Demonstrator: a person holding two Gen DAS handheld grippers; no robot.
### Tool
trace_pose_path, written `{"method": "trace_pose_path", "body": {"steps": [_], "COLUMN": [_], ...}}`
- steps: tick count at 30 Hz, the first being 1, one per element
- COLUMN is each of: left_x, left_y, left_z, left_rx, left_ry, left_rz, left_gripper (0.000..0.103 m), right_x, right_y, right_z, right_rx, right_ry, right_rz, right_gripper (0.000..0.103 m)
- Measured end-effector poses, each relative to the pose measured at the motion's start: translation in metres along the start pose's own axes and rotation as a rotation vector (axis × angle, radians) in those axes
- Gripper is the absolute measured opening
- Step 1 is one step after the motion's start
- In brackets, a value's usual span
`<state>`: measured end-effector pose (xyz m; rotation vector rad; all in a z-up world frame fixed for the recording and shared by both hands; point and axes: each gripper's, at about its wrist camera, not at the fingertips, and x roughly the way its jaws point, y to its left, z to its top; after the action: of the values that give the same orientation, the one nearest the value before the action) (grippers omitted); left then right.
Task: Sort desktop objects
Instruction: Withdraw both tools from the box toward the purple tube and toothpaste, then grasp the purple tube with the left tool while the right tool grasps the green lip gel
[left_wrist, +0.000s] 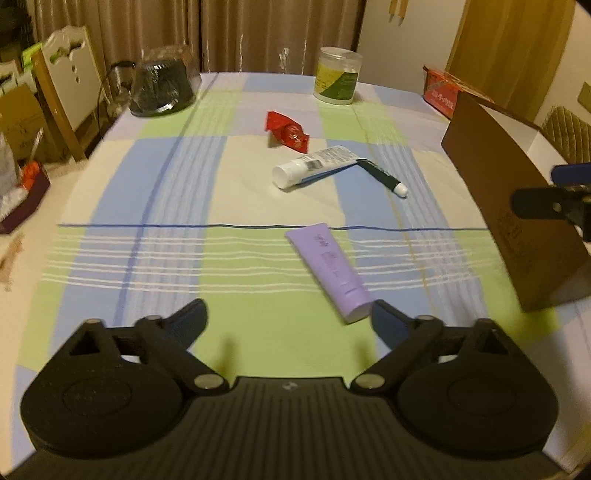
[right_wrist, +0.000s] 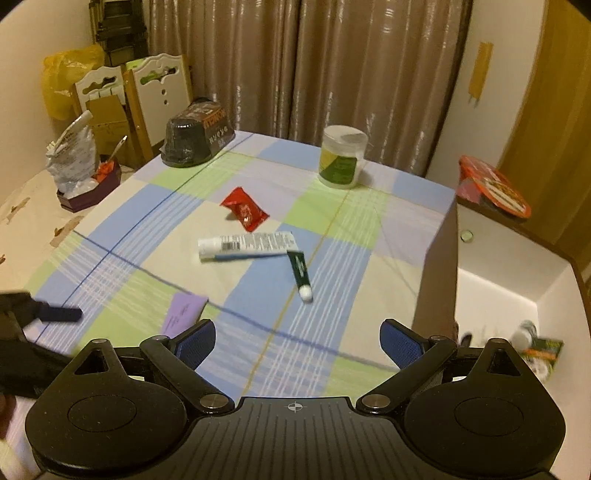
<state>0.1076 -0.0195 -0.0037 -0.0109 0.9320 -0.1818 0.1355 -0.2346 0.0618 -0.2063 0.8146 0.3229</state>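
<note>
A lilac tube (left_wrist: 330, 273) lies on the checked tablecloth (left_wrist: 207, 258), its cap end close to the right fingertip of my left gripper (left_wrist: 288, 317), which is open with nothing between its fingers. Farther off lie a white tube (left_wrist: 314, 166), a dark green tube (left_wrist: 382, 177) and a red wrapper (left_wrist: 288, 131). From the right wrist view my right gripper (right_wrist: 297, 339) hangs open over the cloth, empty; the white tube (right_wrist: 245, 245), green tube (right_wrist: 301, 271), red wrapper (right_wrist: 245, 208) and lilac tube (right_wrist: 183, 314) lie ahead. The left gripper's finger (right_wrist: 59, 314) shows at the left.
A brown cardboard box (left_wrist: 513, 206) stands at the table's right; its white inside (right_wrist: 498, 280) holds a few items. A white jar (left_wrist: 338, 75) and a dark wrapped package (left_wrist: 162, 85) stand at the far edge. Chairs and clutter are left of the table.
</note>
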Motion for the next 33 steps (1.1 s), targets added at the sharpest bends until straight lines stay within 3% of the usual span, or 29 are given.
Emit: {"method": "trace_pose_path", "body": {"steps": [5, 7, 10, 12, 18, 20, 21, 23, 33], "left_x": [0.026, 0.036, 0.052, 0.063, 0.073, 0.074, 0.073, 0.072, 0.066], "left_y": [-0.019, -0.024, -0.029, -0.032, -0.036, -0.035, -0.034, -0.032, -0.022], "left_z": [0.004, 0.005, 0.006, 0.005, 0.008, 0.009, 0.01, 0.01, 0.007], "left_rx": [-0.024, -0.035, -0.037, -0.039, -0.002, 0.011, 0.019, 0.032, 0.06], "left_ry": [0.023, 0.032, 0.057, 0.076, 0.066, 0.064, 0.064, 0.065, 0.07], "left_rz": [0.004, 0.003, 0.0, 0.009, 0.034, 0.044, 0.047, 0.05, 0.024], "left_gripper": [0.085, 0.079, 0.071, 0.063, 0.056, 0.041, 0.036, 0.026, 0.025], "right_x": [0.028, 0.041, 0.065, 0.082, 0.129, 0.145, 0.152, 0.162, 0.186], "right_y": [-0.011, -0.014, -0.019, -0.022, -0.025, -0.027, -0.028, -0.03, -0.043], "right_z": [0.018, 0.025, 0.033, 0.037, 0.049, 0.052, 0.053, 0.054, 0.052], "right_rx": [-0.029, -0.038, -0.05, -0.046, -0.049, -0.04, -0.034, -0.03, 0.042], "right_ry": [0.001, 0.012, 0.052, 0.079, 0.153, 0.178, 0.195, 0.213, 0.252], "right_rz": [0.026, 0.034, 0.05, 0.061, 0.063, 0.065, 0.067, 0.061, 0.07], "right_gripper": [0.098, 0.098, 0.069, 0.069, 0.069, 0.062, 0.053, 0.052, 0.052]}}
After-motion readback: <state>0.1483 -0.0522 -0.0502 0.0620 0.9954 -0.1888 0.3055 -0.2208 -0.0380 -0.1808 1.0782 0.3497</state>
